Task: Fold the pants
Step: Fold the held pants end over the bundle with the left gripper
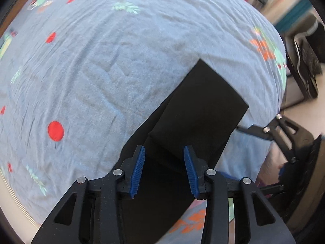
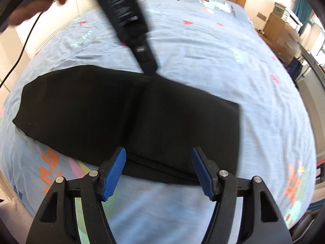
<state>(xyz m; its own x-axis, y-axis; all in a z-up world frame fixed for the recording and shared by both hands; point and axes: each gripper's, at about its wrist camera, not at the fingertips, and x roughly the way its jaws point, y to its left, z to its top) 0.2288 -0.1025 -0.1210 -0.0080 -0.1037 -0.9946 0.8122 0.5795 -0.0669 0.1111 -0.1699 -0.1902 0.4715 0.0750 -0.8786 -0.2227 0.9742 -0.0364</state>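
Bright, even daylight, strongest toward the window (image 2: 316, 40) at the right. Soft shadows only. Heavy fisheye bending, with dark vignette at every corner. Motion blur on the bedsheet (image 1: 101, 71) and on the left gripper (image 2: 149, 69) crossing the right wrist view. Black pants (image 2: 126, 113) nearly featureless.

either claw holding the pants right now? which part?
Neither. Left claw is open above the black pants, pads clear of the cloth. Right claw is wide open at their near edge.
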